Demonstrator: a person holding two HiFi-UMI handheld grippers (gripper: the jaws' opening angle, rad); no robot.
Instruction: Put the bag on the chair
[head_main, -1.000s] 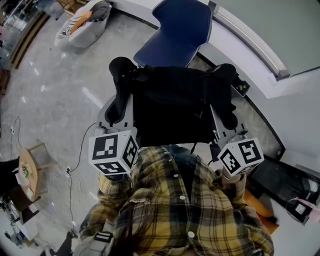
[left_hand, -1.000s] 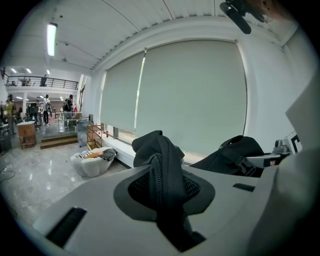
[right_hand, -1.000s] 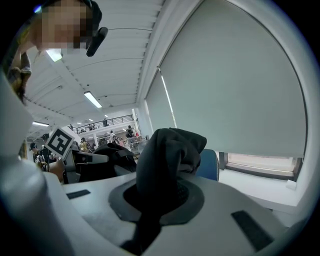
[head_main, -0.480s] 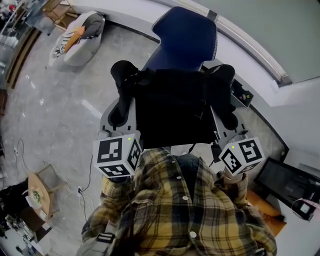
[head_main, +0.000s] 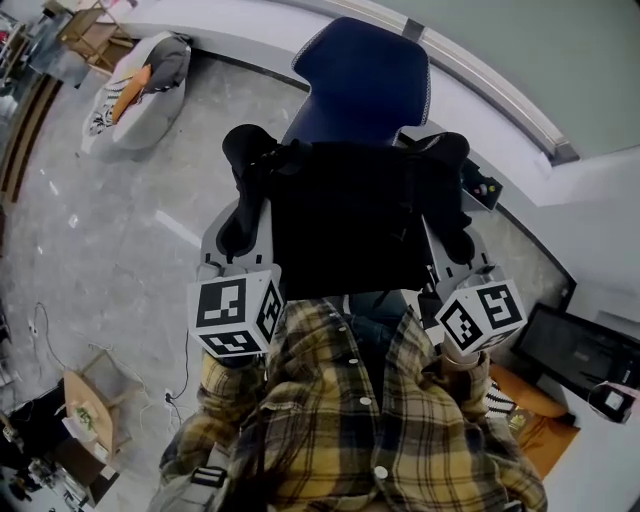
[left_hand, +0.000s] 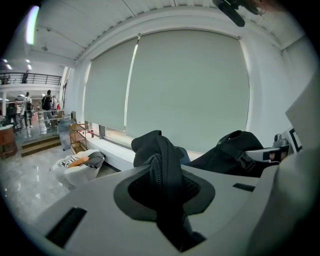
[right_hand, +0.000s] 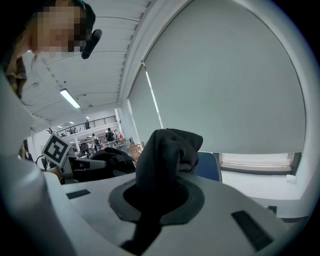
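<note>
A black bag (head_main: 345, 220) hangs between my two grippers in front of the person's chest. My left gripper (head_main: 244, 185) is shut on the bag's left strap (left_hand: 162, 165), which bunches up out of its jaws. My right gripper (head_main: 452, 190) is shut on the right strap (right_hand: 162, 160), a fold of black cloth standing above its jaws. The blue chair (head_main: 365, 85) stands right behind the bag, its seat mostly hidden by the bag. A slice of the chair's blue back (right_hand: 207, 167) shows past the right strap.
A white beanbag seat (head_main: 135, 80) with an orange item lies on the shiny floor at the left. A low white sill (head_main: 500, 90) runs along the window wall behind the chair. A dark monitor (head_main: 580, 350) sits at the right, and a small wooden table (head_main: 85, 410) at lower left.
Both grippers with the bag have moved toward the chair; the chair now sits closer and more centred behind the bag. The beanbag has slid left in the view. The grips are unchanged.
</note>
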